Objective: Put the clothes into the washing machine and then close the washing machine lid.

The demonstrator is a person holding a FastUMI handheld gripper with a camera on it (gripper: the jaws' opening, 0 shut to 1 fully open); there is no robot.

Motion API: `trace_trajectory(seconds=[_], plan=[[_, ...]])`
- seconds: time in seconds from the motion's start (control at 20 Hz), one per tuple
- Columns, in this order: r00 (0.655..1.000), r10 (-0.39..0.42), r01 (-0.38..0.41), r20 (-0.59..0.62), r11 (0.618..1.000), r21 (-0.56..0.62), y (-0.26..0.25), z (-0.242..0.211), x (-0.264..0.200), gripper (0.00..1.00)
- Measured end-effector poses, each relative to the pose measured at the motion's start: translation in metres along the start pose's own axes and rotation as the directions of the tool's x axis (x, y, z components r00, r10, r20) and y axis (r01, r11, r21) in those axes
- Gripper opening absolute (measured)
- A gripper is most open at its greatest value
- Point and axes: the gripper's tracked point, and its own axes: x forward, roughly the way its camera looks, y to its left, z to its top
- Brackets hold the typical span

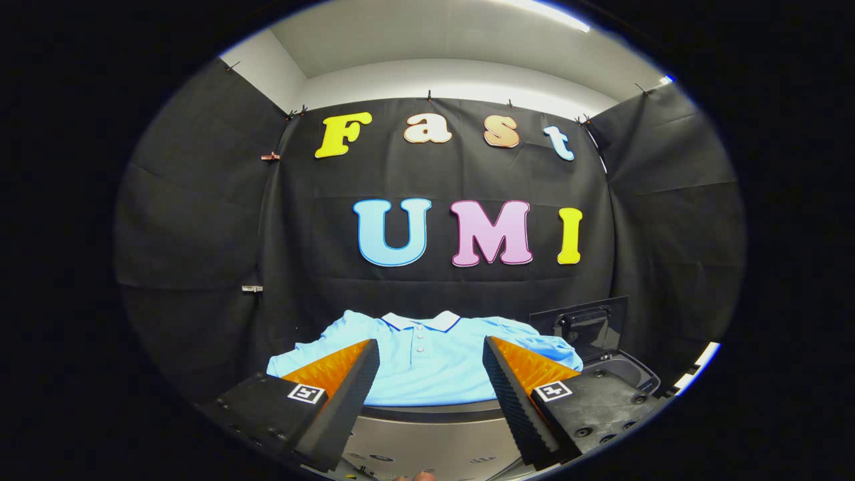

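The shirt (427,361), a light blue polo with a white-edged collar and a short buttoned placket, lies spread flat and face up on a surface beyond my fingers. The collar points toward the booth wall (441,280); one sleeve extends to the left side, the other toward the right. The near hem of the shirt reaches the front edge of that surface.

To the right of the shirt, near its right sleeve, a dark hinged lid (588,321) stands raised, tilted back toward the wall. Below the lid, a dark rounded rim (631,374) of an opening is partly visible behind my right finger. I take this for the washing machine's opening, though most of it is hidden. I cannot tell whether the shirt touches the rim.

Beneath the front edge lies a grey curved panel (427,441), seen between my fingers.

My gripper (431,357) is spread wide, fingers well apart, holding nothing. The shirt's chest area shows between and just beyond the fingertips; no contact with the fabric is evident. Each finger carries a small square marker near its base.

The wall is black cloth, pinned along its top edge with clips.
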Motion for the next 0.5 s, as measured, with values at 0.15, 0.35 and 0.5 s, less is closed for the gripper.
trace_trajectory(seconds=[0.15,0.35,0.5], plan=[[1.0,0.008,-0.008,-0.017,1.0,0.002,0.003,-0.003,0.007,0.98],[0.998,0.032,-0.031,-0.062,0.999,0.017,0.011,-0.007,0.023,0.97],[0.998,0.016,-0.015,-0.062,1.0,0.025,0.009,0.005,0.041,0.98]])
